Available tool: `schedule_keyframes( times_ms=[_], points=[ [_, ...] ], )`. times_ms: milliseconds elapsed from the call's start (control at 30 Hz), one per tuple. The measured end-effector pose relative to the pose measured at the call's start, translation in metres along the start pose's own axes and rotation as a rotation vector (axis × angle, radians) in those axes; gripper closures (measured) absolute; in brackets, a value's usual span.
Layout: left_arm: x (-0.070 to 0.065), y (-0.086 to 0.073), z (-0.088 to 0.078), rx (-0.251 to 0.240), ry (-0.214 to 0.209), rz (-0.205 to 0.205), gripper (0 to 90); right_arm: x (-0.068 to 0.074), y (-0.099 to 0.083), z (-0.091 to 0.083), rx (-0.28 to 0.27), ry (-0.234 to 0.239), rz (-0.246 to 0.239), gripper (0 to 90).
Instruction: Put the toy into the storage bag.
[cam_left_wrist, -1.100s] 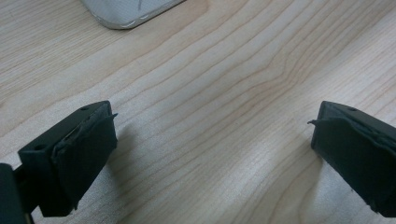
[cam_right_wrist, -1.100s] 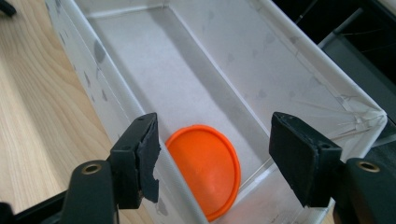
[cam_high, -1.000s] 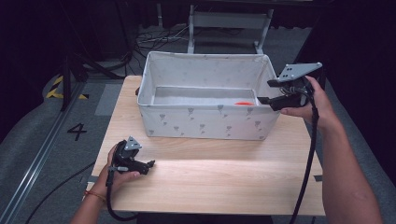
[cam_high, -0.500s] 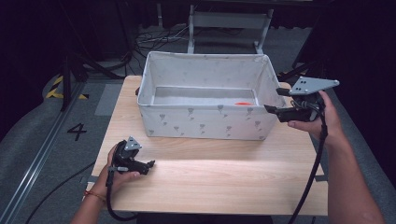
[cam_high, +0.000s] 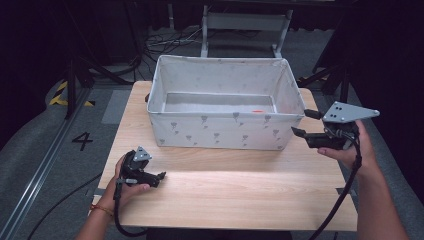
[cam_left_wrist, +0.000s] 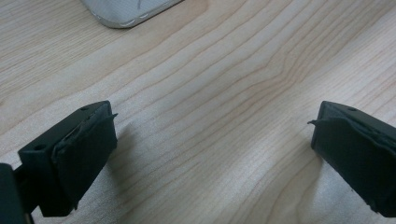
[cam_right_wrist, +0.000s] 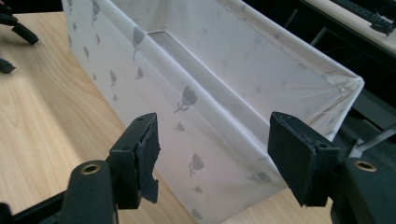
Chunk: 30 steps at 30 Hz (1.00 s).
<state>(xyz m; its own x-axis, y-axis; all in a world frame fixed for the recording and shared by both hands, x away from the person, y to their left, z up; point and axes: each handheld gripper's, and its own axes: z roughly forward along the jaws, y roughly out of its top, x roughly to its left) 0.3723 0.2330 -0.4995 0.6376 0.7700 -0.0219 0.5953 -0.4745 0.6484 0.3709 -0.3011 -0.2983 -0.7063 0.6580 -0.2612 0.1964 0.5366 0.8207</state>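
High view: fabric bin (cam_high: 225, 131) just beside spread right tongs (cam_high: 305, 122); left tongs (cam_high: 159, 178) spread, well apart.

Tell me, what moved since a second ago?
The right gripper came down from the bin's rim and back toward the person, and now hangs beside its right end, jaws open and empty. The left gripper, the bin and the small orange thing inside stayed put.

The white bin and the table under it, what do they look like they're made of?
The bin looks like soft fabric, matte white with a grey flower print; its rim is folded and its corners creased. The table looks like light wood or a wood-look laminate: clear grain lines, smooth with a slight sheen.
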Motion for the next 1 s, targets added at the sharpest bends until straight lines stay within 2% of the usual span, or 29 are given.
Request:
schedule_keyframes(
  times_ms=[233,300,400,500,700,733,1000],
  points=[
    [0.0,0.0,0.0,-0.001,0.008,0.009,0.5,0.006,-0.015,-0.002,0.016,-0.008,-0.004,33.6],
    [0.0,0.0,0.0,-0.001,0.007,0.008,0.5,0.009,-0.021,-0.002,0.026,-0.027,-0.014,33.6],
    [0.0,0.0,0.0,-0.001,0.009,0.009,0.6,0.011,-0.025,-0.001,0.032,-0.021,-0.014,33.2],
    [0.0,0.0,0.0,-0.001,0.009,0.008,0.5,0.017,-0.032,0.002,0.059,-0.023,-0.038,32.6],
    [0.0,0.0,-0.001,-0.001,0.009,0.008,0.6,0.026,-0.044,0.008,0.105,-0.046,-0.055,31.7],
    [-0.001,0.0,-0.001,0.003,0.0,-0.003,0.5,0.027,-0.046,0.009,0.109,-0.042,-0.055,31.5],
    [-0.001,0.0,-0.001,0.003,0.0,-0.002,0.6,0.033,-0.068,0.022,0.153,-0.027,-0.032,29.3]
  ],
)
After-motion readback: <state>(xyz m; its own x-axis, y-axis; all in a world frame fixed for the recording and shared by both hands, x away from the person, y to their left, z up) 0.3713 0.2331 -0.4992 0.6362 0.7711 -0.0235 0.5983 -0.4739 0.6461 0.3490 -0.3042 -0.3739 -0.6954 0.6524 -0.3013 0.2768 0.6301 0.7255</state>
